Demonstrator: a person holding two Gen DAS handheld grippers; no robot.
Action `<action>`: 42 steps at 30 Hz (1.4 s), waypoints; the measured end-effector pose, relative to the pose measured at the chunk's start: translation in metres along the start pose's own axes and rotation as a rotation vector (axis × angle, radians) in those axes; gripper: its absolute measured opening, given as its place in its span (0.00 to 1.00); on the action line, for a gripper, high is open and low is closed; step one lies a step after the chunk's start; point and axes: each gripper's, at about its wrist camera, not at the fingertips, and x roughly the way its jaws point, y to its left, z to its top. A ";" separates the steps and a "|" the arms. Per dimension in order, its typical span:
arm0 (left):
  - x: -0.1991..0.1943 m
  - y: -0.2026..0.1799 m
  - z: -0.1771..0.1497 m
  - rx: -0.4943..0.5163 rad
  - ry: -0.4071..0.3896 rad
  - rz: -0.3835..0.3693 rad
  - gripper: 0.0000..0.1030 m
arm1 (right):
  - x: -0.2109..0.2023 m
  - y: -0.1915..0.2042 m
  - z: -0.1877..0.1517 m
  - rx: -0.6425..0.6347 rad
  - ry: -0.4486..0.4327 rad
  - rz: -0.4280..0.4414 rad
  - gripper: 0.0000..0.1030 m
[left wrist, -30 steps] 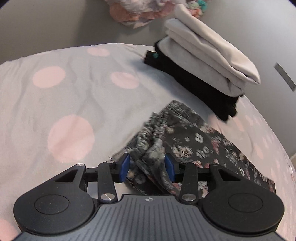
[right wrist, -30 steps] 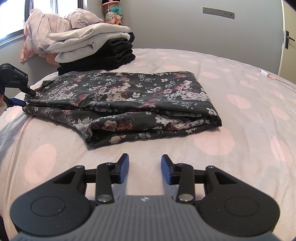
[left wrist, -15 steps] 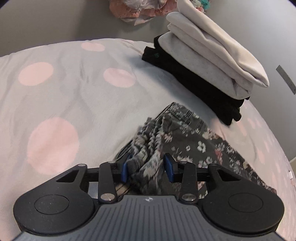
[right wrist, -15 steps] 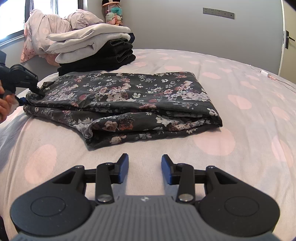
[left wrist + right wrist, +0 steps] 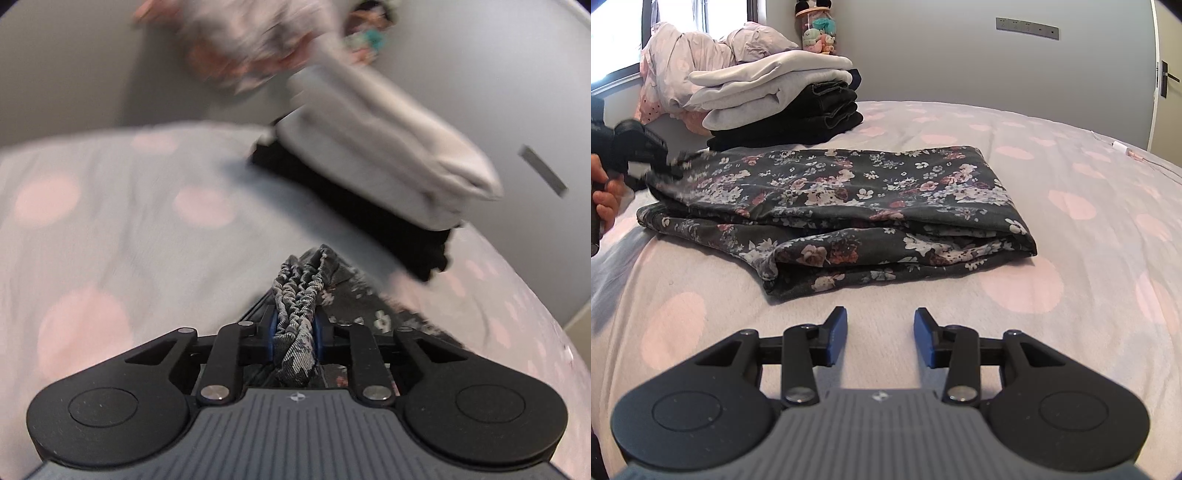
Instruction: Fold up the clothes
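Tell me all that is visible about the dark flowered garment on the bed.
The flowered garment is thin dark grey cloth printed with small pink and white flowers. It lies folded in several layers, roughly rectangular, on the polka-dot bedspread, in front of the stack of grey and black folded clothes. Its gathered elastic edge is bunched and clamped in the left gripper, which lifts that end slightly. The right gripper is open, short of the near edge, not touching it.

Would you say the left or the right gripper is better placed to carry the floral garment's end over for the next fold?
Left, probably: the left gripper is already shut on the floral garment, while the right gripper is open, short of it.
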 end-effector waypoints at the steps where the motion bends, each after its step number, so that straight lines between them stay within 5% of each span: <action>1: -0.001 -0.005 0.000 0.024 -0.010 -0.010 0.20 | 0.000 0.000 0.000 0.001 0.000 0.000 0.43; 7: 0.016 -0.009 0.002 0.028 0.003 0.009 0.20 | -0.007 0.000 0.003 -0.019 -0.039 -0.037 0.41; 12: 0.022 -0.001 0.004 -0.002 0.021 0.019 0.20 | -0.005 -0.009 0.016 -0.098 -0.046 -0.203 0.40; 19: 0.024 0.004 0.004 -0.026 0.038 0.015 0.20 | 0.030 -0.018 0.031 -0.353 -0.029 -0.367 0.35; 26: 0.026 0.009 0.005 -0.049 0.053 0.010 0.20 | 0.068 -0.004 0.033 -0.680 0.013 -0.427 0.35; 33: 0.027 0.010 0.004 -0.054 0.056 0.006 0.20 | 0.079 0.001 0.036 -0.844 0.003 -0.473 0.35; 38: 0.024 0.013 0.005 -0.073 0.042 -0.036 0.20 | 0.077 -0.026 0.045 -0.733 0.043 -0.484 0.27; 39: 0.020 0.013 0.006 -0.084 0.020 -0.073 0.20 | 0.072 -0.029 0.048 -0.713 0.024 -0.475 0.16; 42: 0.014 0.011 0.009 -0.092 -0.023 -0.146 0.20 | 0.060 -0.027 0.050 -0.687 -0.051 -0.511 0.13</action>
